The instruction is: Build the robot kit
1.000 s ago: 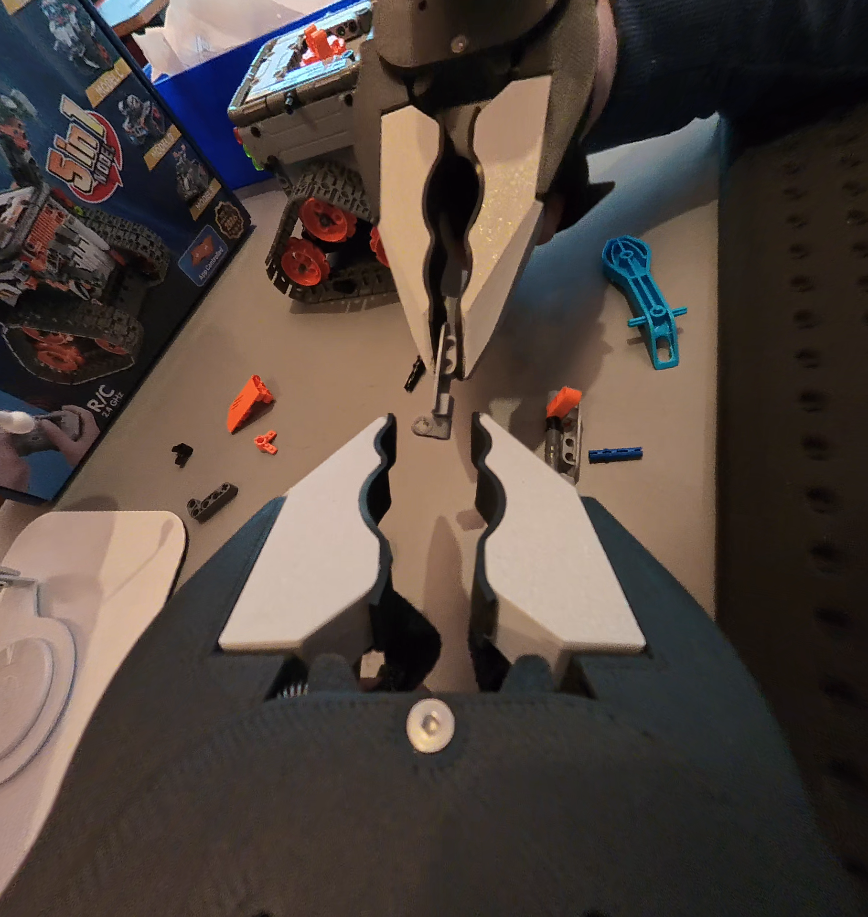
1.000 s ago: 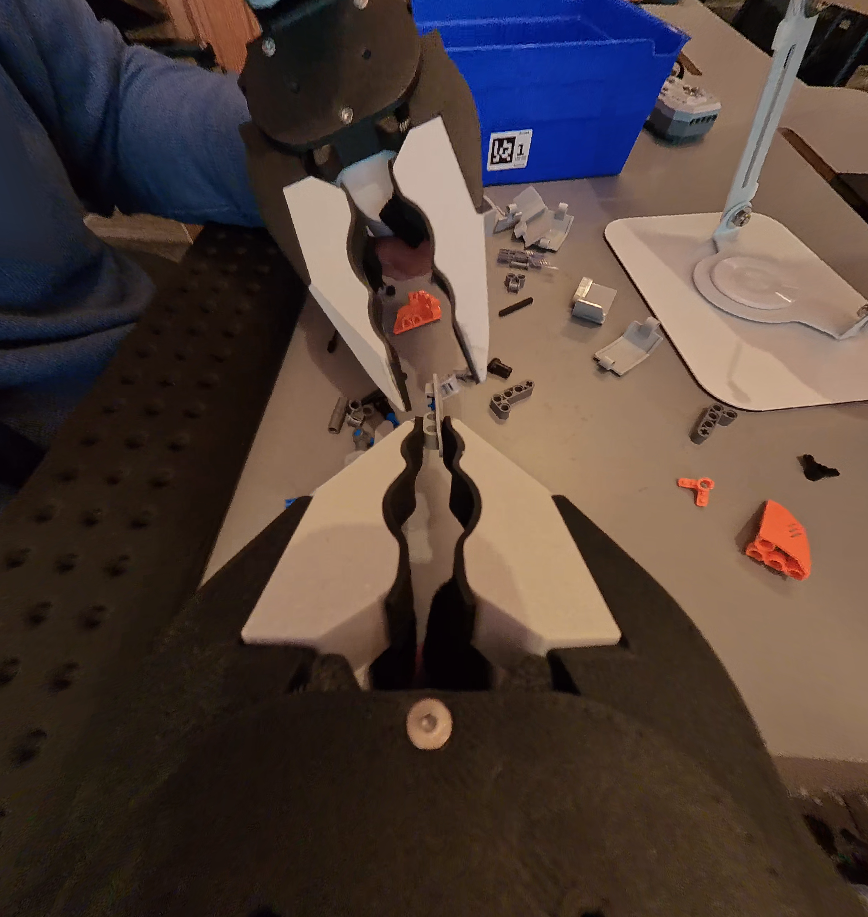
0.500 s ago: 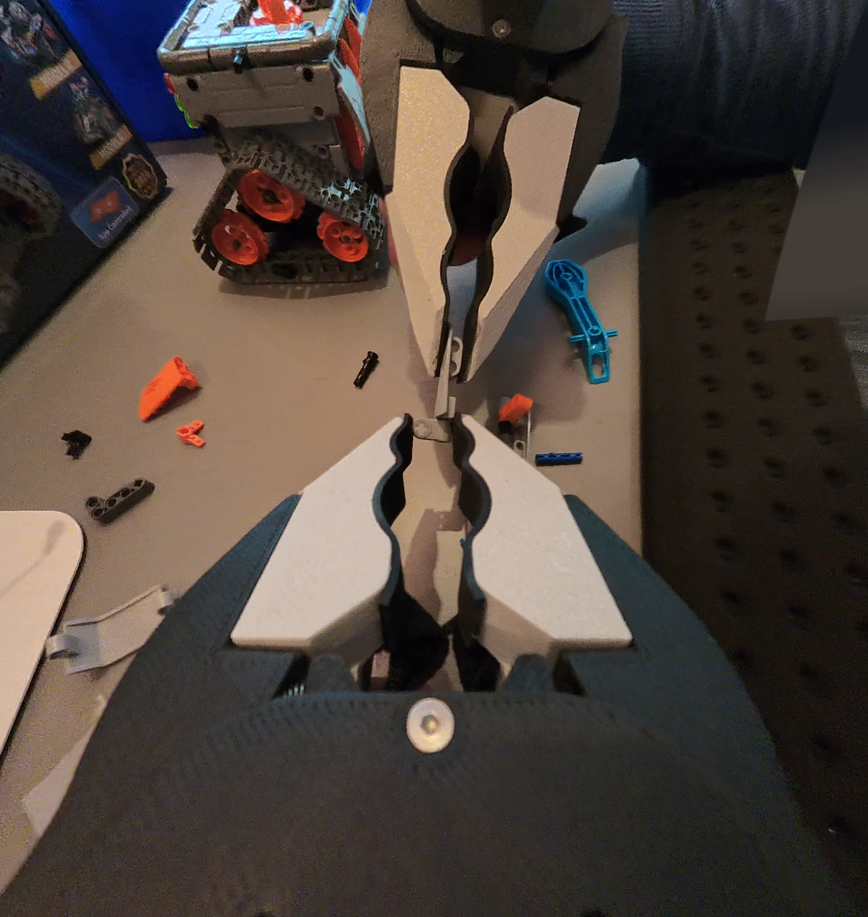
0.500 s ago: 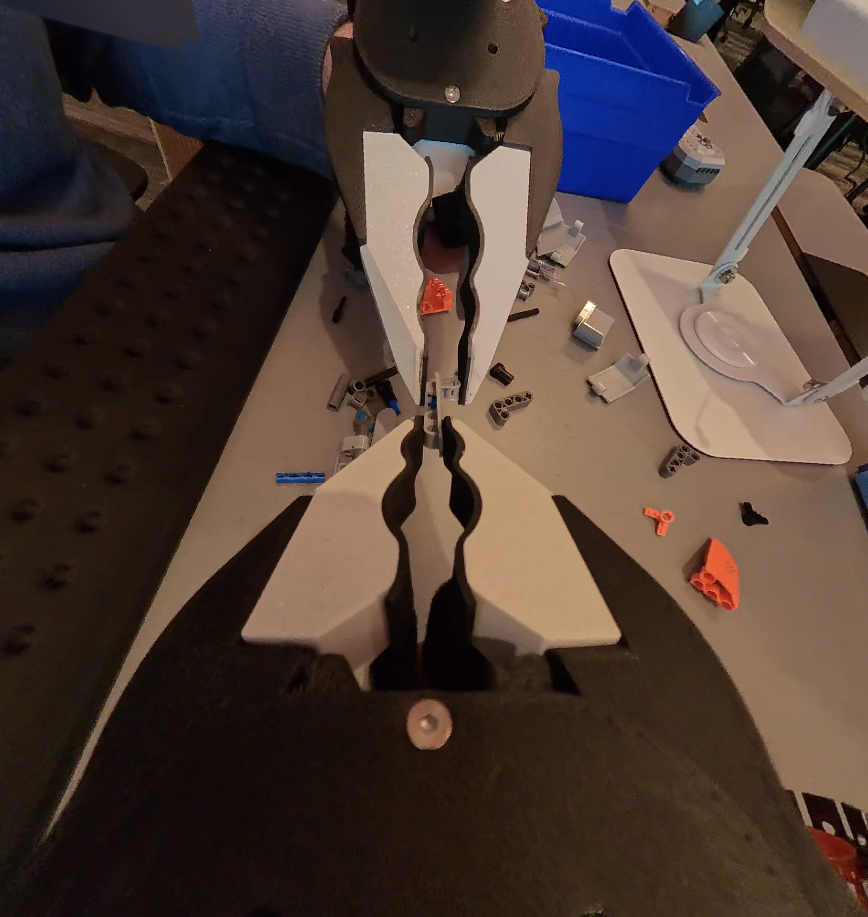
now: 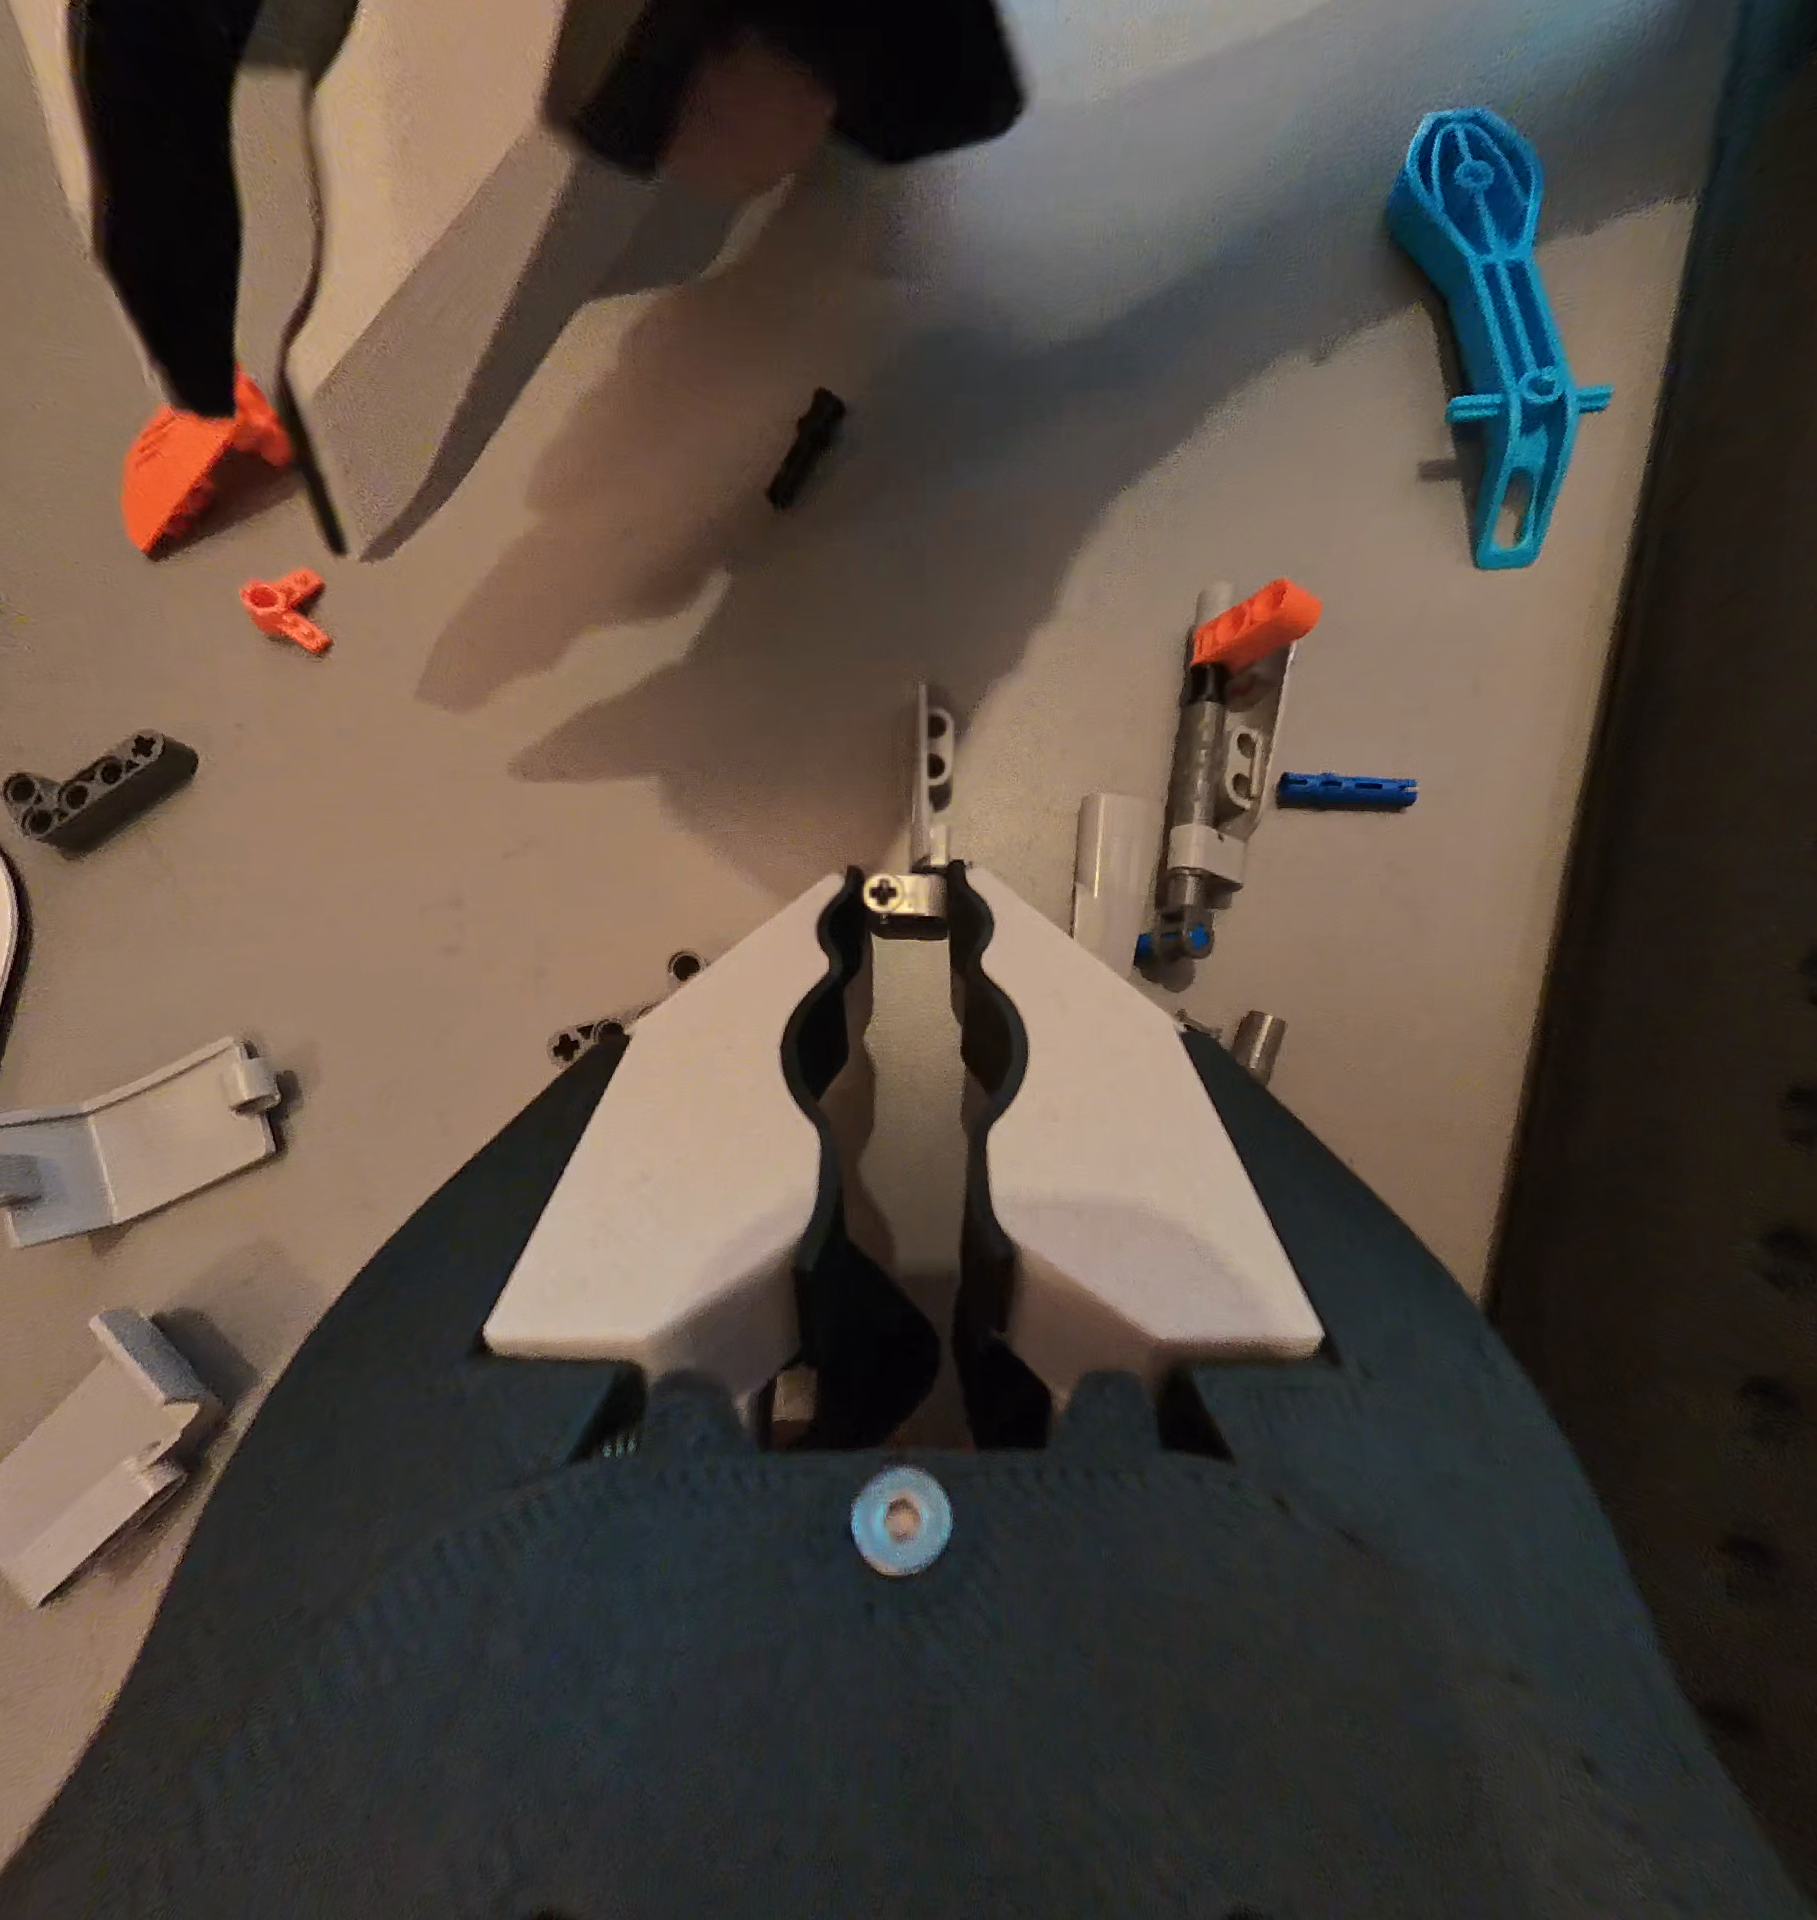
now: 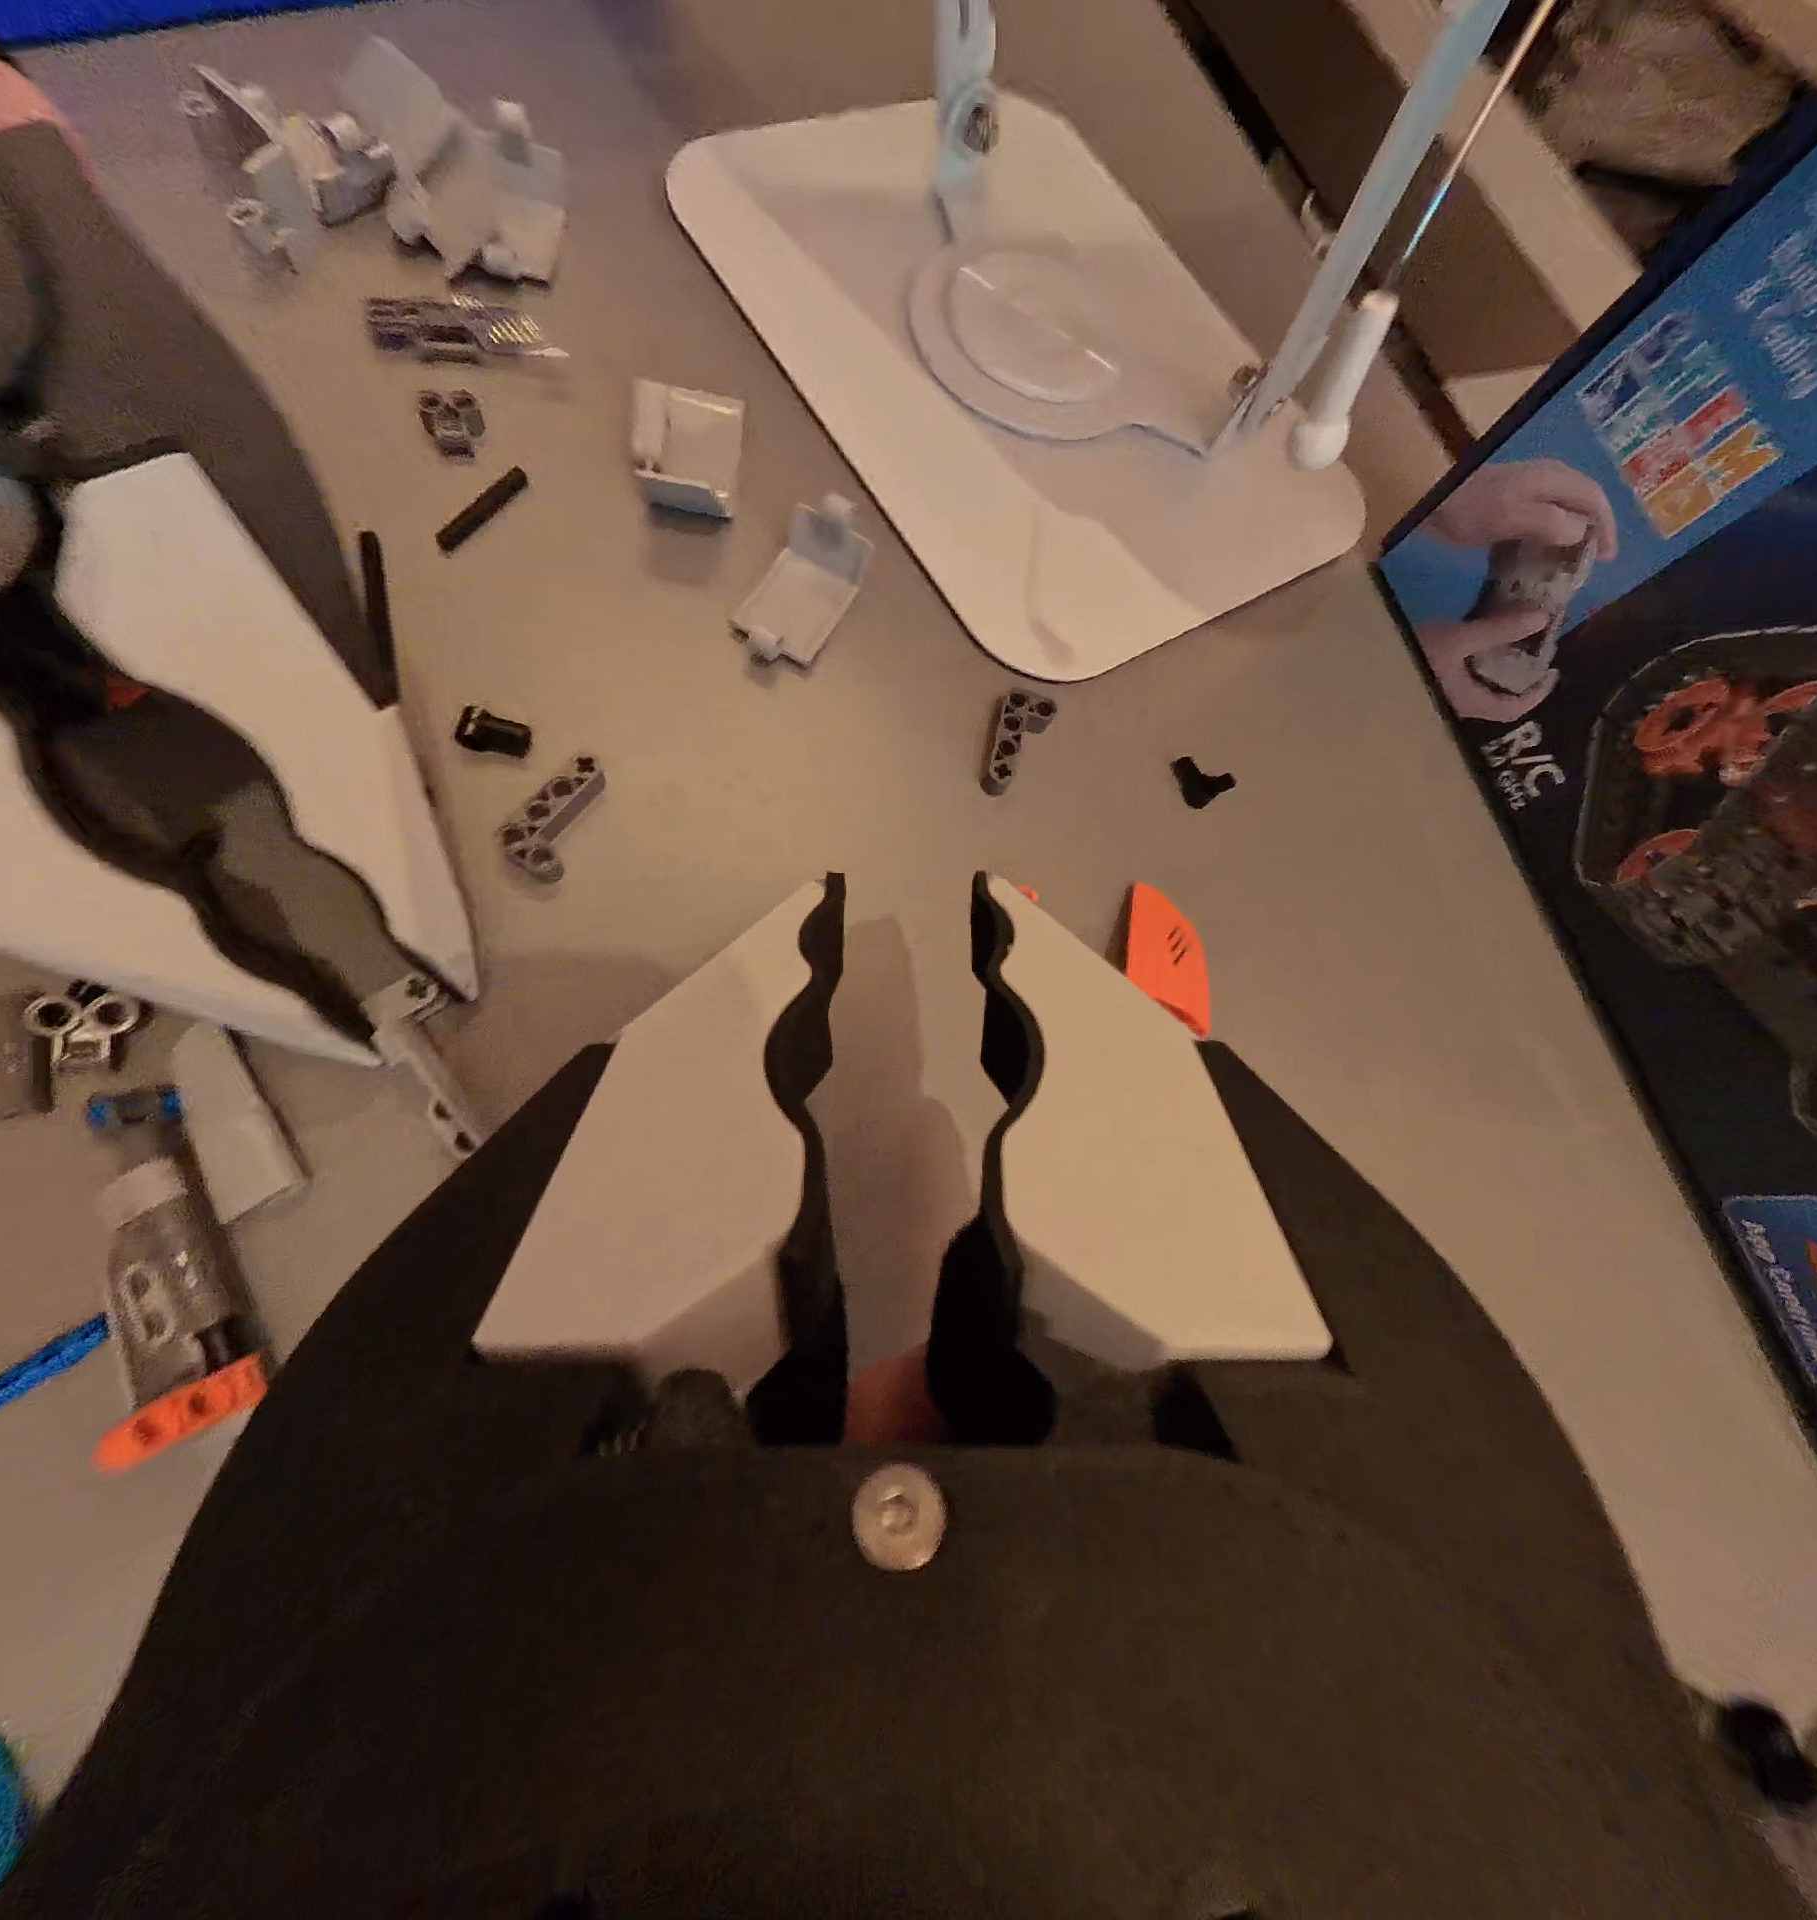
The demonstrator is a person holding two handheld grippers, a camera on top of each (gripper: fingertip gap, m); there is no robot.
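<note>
My left gripper (image 5: 906,896) is shut on a small light grey building-toy piece (image 5: 930,805); its base sits between the fingertips and a thin arm with two holes sticks out ahead. It also shows in the right wrist view (image 6: 421,1023), at the left gripper's tips. My right gripper (image 6: 904,888) is open with nothing between its fingers, over the grey table (image 6: 779,831), next to an orange wedge piece (image 6: 1169,971). In the left wrist view the right gripper (image 5: 312,416) is at the upper left, by the orange wedge (image 5: 187,478).
Loose pieces lie on the table: grey beams (image 6: 553,819) (image 6: 1013,740), black pins (image 6: 490,730), grey panels (image 6: 805,587), a light blue lever (image 5: 1496,332), an orange-tipped grey assembly (image 5: 1221,758). A white lamp base (image 6: 1008,395) and a blue toy box (image 6: 1662,623) stand beyond. A dark studded mat (image 5: 1735,935) lies right. Between my left fingertips and the light blue lever (image 5: 1496,332) there is roughly 15 cm.
My right gripper has let go of the grey piece, opened, and swung away toward the orange wedge. My left gripper, which closed on the piece, now holds it alone.
</note>
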